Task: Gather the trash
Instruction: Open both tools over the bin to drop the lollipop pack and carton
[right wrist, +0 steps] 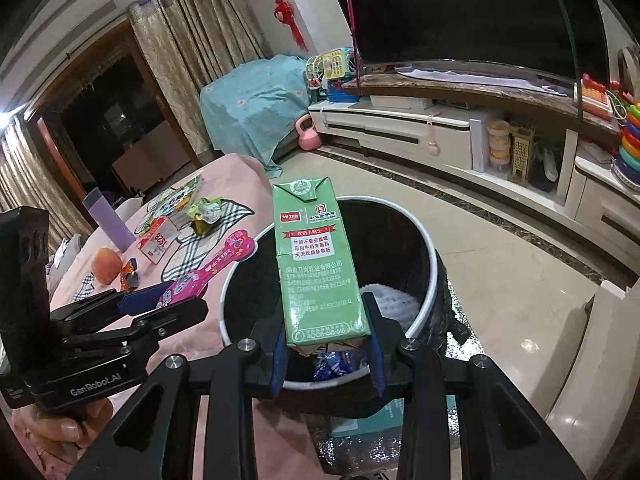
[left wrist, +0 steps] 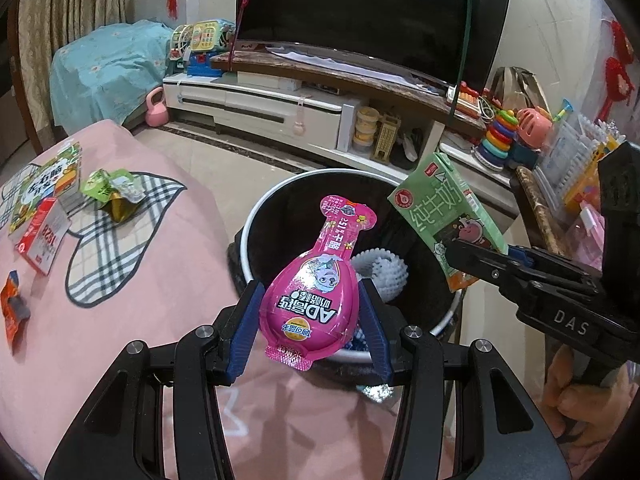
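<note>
**A:** What are the two tongs holding?

**B:** The left tongs [left wrist: 308, 320] are closed on a pink snack packet [left wrist: 308, 304], its blue pads pressing the egg-shaped bottom from both sides. The right tongs [right wrist: 328, 344] are closed on a green milk carton [right wrist: 316, 260], held upright by its lower end.

**A:** Where are they?

**B:** Both are held over a round black bin [right wrist: 424, 248] with a white rim. The packet is above the near edge; the carton is above the bin's right side in the left camera. A white bumpy ball [left wrist: 384, 276] lies inside the bin.

**A:** And other trash?

**B:** On the pink-covered desk [left wrist: 132, 320] to the left lie a crumpled green wrapper [left wrist: 114, 192], a red and white box [left wrist: 44, 236] and an orange wrapper [left wrist: 14, 308], well apart from the bin.
</note>
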Demonstrator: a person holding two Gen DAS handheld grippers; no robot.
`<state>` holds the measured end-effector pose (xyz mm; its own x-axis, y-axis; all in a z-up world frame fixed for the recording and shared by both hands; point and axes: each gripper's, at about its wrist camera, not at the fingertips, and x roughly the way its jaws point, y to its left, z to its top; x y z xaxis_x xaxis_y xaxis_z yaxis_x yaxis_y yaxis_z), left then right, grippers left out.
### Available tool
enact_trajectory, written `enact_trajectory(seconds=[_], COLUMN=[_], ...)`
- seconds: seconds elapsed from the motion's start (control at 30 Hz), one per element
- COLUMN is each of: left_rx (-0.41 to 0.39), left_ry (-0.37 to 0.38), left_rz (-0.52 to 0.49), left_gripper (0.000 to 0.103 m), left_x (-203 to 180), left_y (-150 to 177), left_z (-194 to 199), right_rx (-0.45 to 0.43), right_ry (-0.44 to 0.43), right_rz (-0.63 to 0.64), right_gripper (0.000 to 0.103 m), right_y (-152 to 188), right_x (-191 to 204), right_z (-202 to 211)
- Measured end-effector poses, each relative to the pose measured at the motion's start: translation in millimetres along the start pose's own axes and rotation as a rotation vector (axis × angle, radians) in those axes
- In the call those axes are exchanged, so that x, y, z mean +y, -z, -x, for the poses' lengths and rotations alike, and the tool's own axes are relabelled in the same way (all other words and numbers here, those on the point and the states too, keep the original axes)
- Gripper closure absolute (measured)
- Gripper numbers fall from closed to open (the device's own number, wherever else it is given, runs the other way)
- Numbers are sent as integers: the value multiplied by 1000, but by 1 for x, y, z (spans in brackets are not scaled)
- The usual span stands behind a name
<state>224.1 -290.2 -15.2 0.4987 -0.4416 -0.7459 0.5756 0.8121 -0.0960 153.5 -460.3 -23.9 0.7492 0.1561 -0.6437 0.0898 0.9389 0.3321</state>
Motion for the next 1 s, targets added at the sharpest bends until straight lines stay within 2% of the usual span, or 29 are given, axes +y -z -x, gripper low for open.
enact_trajectory(seconds=[0.5,1.0], left_rx=[41,59], left_ry=[4,10], left_rz=[8,23], left_gripper=[55,54], left_x=[0,3], left_y=[-6,-9], left_z=[-23,-32], right_rx=[69,96], right_ry=[16,29], right_rz=[19,21], right_gripper=[70,70], right_y=[-12,-16], right_x=[-8,-13], right_z=[-25,-35])
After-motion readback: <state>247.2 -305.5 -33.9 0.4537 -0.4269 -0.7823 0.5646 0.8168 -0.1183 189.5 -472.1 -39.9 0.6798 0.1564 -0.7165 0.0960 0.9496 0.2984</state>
